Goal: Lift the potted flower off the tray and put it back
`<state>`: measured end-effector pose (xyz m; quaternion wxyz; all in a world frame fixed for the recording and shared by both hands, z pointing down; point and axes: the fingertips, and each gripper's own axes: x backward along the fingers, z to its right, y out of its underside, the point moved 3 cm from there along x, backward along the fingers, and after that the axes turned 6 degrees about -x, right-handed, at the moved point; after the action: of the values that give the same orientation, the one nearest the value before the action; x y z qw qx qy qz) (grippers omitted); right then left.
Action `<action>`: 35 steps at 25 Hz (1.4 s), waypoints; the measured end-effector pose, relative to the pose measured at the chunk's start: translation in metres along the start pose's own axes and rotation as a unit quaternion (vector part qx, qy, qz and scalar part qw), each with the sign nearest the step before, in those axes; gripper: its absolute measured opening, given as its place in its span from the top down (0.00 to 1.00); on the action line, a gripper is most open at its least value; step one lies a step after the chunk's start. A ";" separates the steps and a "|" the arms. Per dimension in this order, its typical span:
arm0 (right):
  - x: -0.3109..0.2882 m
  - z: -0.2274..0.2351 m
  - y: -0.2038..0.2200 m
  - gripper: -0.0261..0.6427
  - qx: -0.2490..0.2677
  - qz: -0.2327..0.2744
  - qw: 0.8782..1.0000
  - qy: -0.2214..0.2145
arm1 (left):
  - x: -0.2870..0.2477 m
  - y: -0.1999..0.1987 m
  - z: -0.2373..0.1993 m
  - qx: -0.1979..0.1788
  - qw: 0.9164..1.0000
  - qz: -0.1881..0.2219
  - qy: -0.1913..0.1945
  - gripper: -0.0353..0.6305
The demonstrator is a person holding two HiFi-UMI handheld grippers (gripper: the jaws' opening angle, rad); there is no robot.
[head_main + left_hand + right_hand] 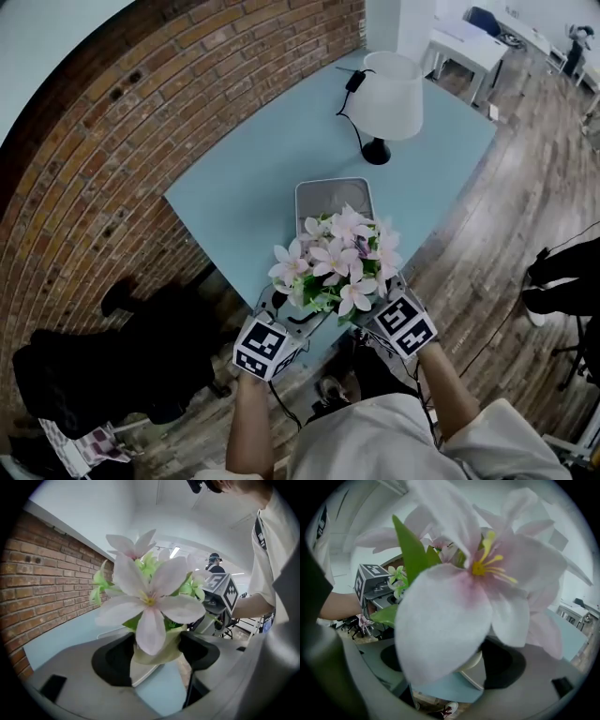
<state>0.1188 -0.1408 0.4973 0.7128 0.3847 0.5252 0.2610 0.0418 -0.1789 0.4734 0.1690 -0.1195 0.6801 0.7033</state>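
Observation:
The potted flower (337,264), pink-white blooms with green leaves in a pale cream pot (161,651), hangs over the near end of the grey tray (309,192), by the table's front edge. My left gripper (286,305) holds the pot from the left; in the left gripper view both black pads (117,660) press its sides. My right gripper (380,292) holds it from the right. In the right gripper view a large petal (440,630) hides most of the pot (476,662) between the jaws. A tray corner (140,676) shows just beneath the pot.
A white-shaded lamp (386,94) with a black base and cord stands at the far end of the light blue table (244,178). A brick wall (112,169) runs along the left. Wooden floor, a white desk (464,42) and a dark bag (84,375) surround the table.

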 end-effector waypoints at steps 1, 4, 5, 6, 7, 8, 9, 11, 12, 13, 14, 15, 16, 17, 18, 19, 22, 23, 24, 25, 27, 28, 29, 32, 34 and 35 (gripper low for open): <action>0.007 -0.005 -0.001 0.32 0.001 0.003 1.000 0.003 | 0.005 -0.003 0.006 -0.003 1.000 0.004 -0.001 0.42; 0.027 -0.022 -0.002 0.32 0.006 0.006 1.000 0.013 | 0.021 -0.012 0.025 -0.009 1.000 0.013 -0.001 0.42; 0.034 -0.028 -0.001 0.32 0.007 0.006 1.000 0.016 | 0.026 -0.014 0.032 -0.011 1.000 0.014 0.001 0.42; 0.041 -0.035 -0.001 0.32 0.008 0.006 1.000 0.020 | 0.032 -0.016 0.038 -0.013 1.000 0.015 0.002 0.42; 0.047 -0.041 0.000 0.32 0.008 0.006 1.000 0.023 | 0.037 -0.019 0.044 -0.016 1.000 0.017 0.004 0.42; 0.053 -0.046 0.000 0.32 0.008 0.006 1.000 0.026 | 0.041 -0.021 0.050 -0.018 1.000 0.018 0.005 0.42; 0.058 -0.051 0.001 0.32 0.008 0.007 1.000 0.028 | 0.046 -0.023 0.055 -0.019 1.000 0.019 0.005 0.42; 0.069 -0.063 0.002 0.32 0.008 0.009 0.999 0.030 | 0.057 -0.026 0.067 -0.022 1.000 0.021 0.005 0.42; 0.075 -0.070 0.003 0.32 0.008 0.011 0.999 0.031 | 0.063 -0.028 0.073 -0.024 0.999 0.024 0.005 0.42; 0.080 -0.077 0.004 0.32 0.008 0.014 0.999 0.031 | 0.070 -0.029 0.080 -0.026 0.999 0.029 0.006 0.42; 0.084 -0.085 0.005 0.32 0.009 0.017 0.999 0.032 | 0.077 -0.030 0.086 -0.027 0.999 0.033 0.006 0.42; 0.088 -0.091 0.006 0.32 0.010 0.020 0.999 0.033 | 0.083 -0.030 0.090 -0.029 0.999 0.037 0.004 0.42; 0.091 -0.097 0.007 0.32 0.012 0.023 0.999 0.034 | 0.089 -0.029 0.094 -0.031 0.999 0.039 0.003 0.42; 0.094 -0.103 0.008 0.32 0.013 0.024 0.999 0.036 | 0.094 -0.029 0.098 -0.033 0.999 0.040 0.001 0.42; 0.096 -0.108 0.008 0.32 0.014 0.026 0.999 0.037 | 0.098 -0.029 0.101 -0.034 0.999 0.041 0.001 0.42; 0.099 -0.113 0.010 0.32 0.014 0.027 0.999 0.038 | 0.103 -0.028 0.105 -0.035 0.999 0.042 0.001 0.42; 0.104 -0.128 0.014 0.32 0.015 0.030 0.999 0.042 | 0.115 -0.025 0.114 -0.035 0.998 0.042 0.003 0.42; 0.105 -0.131 0.014 0.32 0.015 0.030 0.998 0.045 | 0.118 -0.025 0.115 -0.036 0.998 0.042 0.005 0.42; 0.106 -0.133 0.013 0.32 0.015 0.029 0.998 0.048 | 0.120 -0.026 0.116 -0.037 0.998 0.043 0.008 0.42; 0.107 -0.135 0.012 0.32 0.014 0.029 0.998 0.050 | 0.121 -0.027 0.116 -0.038 0.998 0.044 0.010 0.42; 0.108 -0.137 0.010 0.32 0.011 0.030 0.998 0.053 | 0.124 -0.028 0.116 -0.039 0.998 0.045 0.015 0.42; 0.109 -0.138 0.010 0.32 0.010 0.029 0.998 0.055 | 0.125 -0.029 0.116 -0.040 0.998 0.045 0.017 0.42; 0.110 -0.139 0.009 0.32 0.010 0.029 0.998 0.057 | 0.126 -0.030 0.117 -0.042 0.998 0.044 0.019 0.42; 0.113 -0.140 0.008 0.32 0.012 0.028 0.997 0.064 | 0.126 -0.032 0.117 -0.041 0.998 0.047 0.021 0.42; 0.113 -0.140 0.008 0.32 0.015 0.026 0.997 0.069 | 0.125 -0.032 0.117 -0.040 0.998 0.049 0.020 0.42; 0.113 -0.139 0.008 0.32 0.016 0.025 0.997 0.070 | 0.125 -0.032 0.117 -0.040 0.998 0.049 0.021 0.42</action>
<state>0.0222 -0.0099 0.4206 0.6614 0.3896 0.5680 0.2969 -0.0524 -0.0518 0.3998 0.1151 -0.1069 0.6599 0.7347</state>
